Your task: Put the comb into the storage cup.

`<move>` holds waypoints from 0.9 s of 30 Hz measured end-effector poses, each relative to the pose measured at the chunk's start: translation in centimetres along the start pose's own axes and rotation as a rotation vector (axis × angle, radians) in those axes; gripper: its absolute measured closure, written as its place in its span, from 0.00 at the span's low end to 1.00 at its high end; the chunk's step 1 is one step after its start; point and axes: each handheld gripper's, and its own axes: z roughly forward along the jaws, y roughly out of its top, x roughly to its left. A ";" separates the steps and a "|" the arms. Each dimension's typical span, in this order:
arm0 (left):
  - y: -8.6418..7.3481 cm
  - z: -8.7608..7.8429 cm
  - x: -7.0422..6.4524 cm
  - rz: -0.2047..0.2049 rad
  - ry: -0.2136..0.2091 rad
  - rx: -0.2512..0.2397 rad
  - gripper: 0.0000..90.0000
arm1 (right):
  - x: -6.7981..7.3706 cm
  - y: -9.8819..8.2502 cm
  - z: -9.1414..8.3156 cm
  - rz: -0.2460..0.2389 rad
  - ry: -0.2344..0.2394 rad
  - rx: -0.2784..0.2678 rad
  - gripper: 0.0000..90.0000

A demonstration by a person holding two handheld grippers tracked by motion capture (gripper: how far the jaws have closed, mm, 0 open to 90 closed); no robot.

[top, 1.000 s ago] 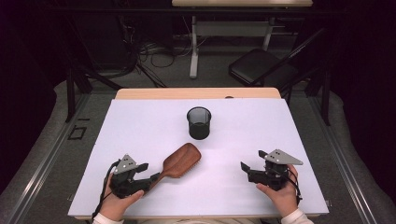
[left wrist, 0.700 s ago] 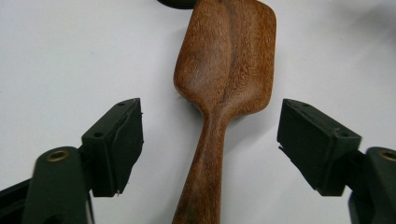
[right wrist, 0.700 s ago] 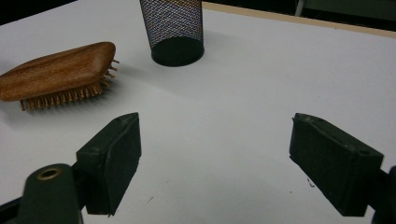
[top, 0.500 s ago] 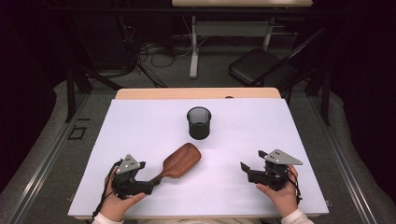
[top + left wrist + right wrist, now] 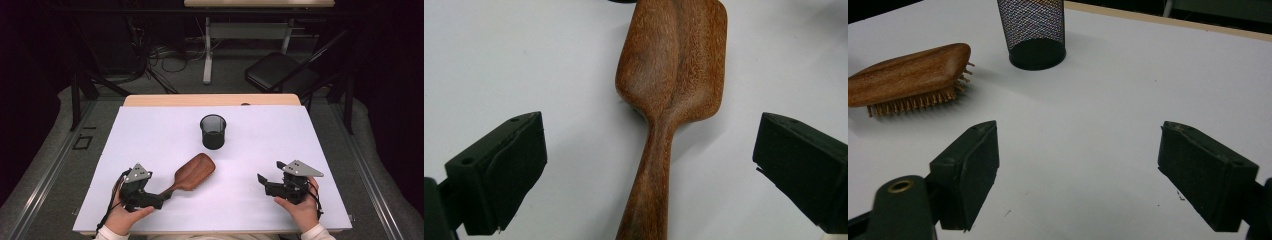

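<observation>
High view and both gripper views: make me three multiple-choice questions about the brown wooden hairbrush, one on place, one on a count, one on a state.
1. Where does the brown wooden hairbrush lie?
A. inside the cup
B. on the white table sheet, nearer the person than the black mesh cup
C. on the floor

2. How many mesh cups stand on the sheet?
A. one
B. two
C. three

3. How does the left gripper stand to the brush handle?
A. clamped on it
B. open, jaws either side, apart from it
C. far away

Answers: 1 B, the high view shows it flat below the cup. 2 A, one cup stands there. 3 B, the left gripper view shows a gap on both sides; the jaws have just been opening.
</observation>
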 end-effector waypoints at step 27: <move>2.4 0.8 0.5 0.028 -0.005 0.137 0.01 | 0.1 -0.1 0.1 -0.002 0.000 0.011 0.18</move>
